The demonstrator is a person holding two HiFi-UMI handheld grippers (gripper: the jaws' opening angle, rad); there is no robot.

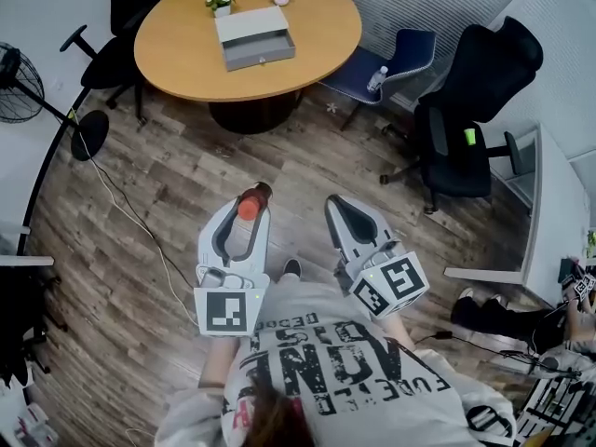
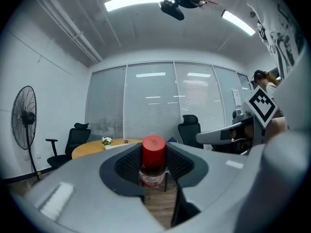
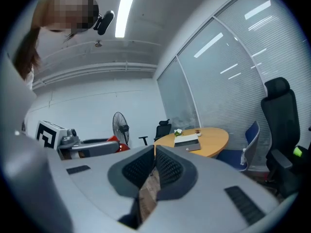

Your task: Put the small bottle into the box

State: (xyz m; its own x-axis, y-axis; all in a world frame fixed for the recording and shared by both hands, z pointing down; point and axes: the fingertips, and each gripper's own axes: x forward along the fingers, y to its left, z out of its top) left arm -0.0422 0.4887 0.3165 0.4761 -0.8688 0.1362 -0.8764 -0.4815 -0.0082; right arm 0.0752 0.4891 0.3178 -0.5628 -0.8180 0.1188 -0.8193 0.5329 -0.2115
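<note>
**Bottle gripped, box far off**

The left gripper (image 1: 246, 216) has its fingers (image 2: 127, 165) clenched on the bottle (image 1: 249, 206), cap up and ready to carry. The box (image 1: 253, 37) lies open on the bench (image 1: 177, 54), well apart. The right gripper (image 1: 343, 218) is empty, its fingers pressed together.

**Office Furniture and Small Items**

Two small flower pots (image 1: 221, 0) stand at the far edge of the round wooden tabletop (image 1: 182, 56). Beyond its right edge, a blue chair (image 1: 410, 49) carries a clear water bottle (image 1: 375, 79). A fan (image 1: 14, 87) stands on the plank floor (image 1: 307, 161).
</note>
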